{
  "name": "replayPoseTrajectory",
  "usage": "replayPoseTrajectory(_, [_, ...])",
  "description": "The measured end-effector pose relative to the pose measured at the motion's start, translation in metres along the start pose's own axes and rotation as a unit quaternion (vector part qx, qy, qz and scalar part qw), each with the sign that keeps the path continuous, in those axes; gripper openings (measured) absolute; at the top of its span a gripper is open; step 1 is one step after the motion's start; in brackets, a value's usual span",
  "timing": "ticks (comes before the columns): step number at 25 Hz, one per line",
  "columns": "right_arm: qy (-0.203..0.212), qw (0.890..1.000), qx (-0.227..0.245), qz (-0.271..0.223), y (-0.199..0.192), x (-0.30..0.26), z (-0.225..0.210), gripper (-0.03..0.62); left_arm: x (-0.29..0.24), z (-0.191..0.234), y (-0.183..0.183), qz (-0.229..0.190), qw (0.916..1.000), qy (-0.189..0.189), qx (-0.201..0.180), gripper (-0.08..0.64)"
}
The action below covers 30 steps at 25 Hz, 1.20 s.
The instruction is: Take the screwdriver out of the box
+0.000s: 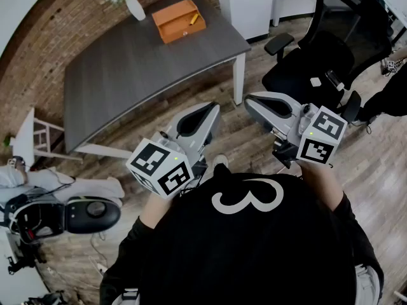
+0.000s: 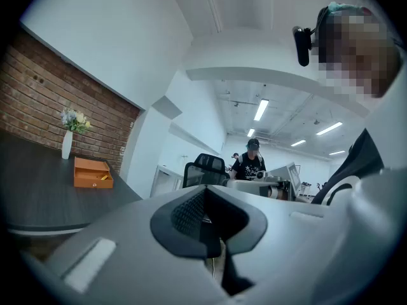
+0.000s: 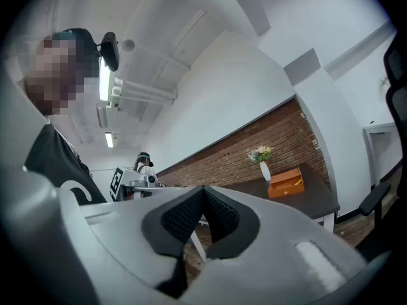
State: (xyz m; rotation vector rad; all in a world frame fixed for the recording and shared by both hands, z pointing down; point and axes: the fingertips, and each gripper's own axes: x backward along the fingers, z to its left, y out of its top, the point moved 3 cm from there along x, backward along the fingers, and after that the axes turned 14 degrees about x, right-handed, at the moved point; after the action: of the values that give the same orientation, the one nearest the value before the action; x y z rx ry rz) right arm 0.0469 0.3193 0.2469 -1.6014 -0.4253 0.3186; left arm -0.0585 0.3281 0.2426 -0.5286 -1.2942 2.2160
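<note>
Jaws closed, empty: left gripper, right gripper; box with screwdriver well apart on table; chair beside.

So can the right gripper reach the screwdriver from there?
Probably not yet. The right gripper is near the person's body, jaws shut, while the screwdriver lies in the open orange box at the far end of the table. Nothing blocks the way.
</note>
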Motion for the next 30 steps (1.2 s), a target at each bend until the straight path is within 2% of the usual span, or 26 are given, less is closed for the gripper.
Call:
replayPoseTrajectory(11, [-0.006,1.000,-0.013,0.004,-0.008,0.005,-0.007,0.002,-0.008,-0.002,-0.005,0.007,1.0000,-0.001,0.000,0.015])
replayPoseTrajectory(19, [-0.028,0.999,-0.024,0.010,-0.022,-0.014,-0.031,0.002,-0.023,0.031,-0.003,0.016,0.9997,-0.013,0.010,0.015])
replayPoseTrajectory(23, [-0.031,0.999,-0.026,0.012,-0.020,-0.027,-0.059,0.002,-0.043,0.054,0.009,0.020,0.9996,-0.011,0.016,0.015])
replayPoseTrajectory(30, [-0.036,0.998,-0.042,0.018,-0.016,-0.073,-0.127,0.002,-0.087,0.117,0.048,0.031,0.9990,-0.010,0.031,0.014])
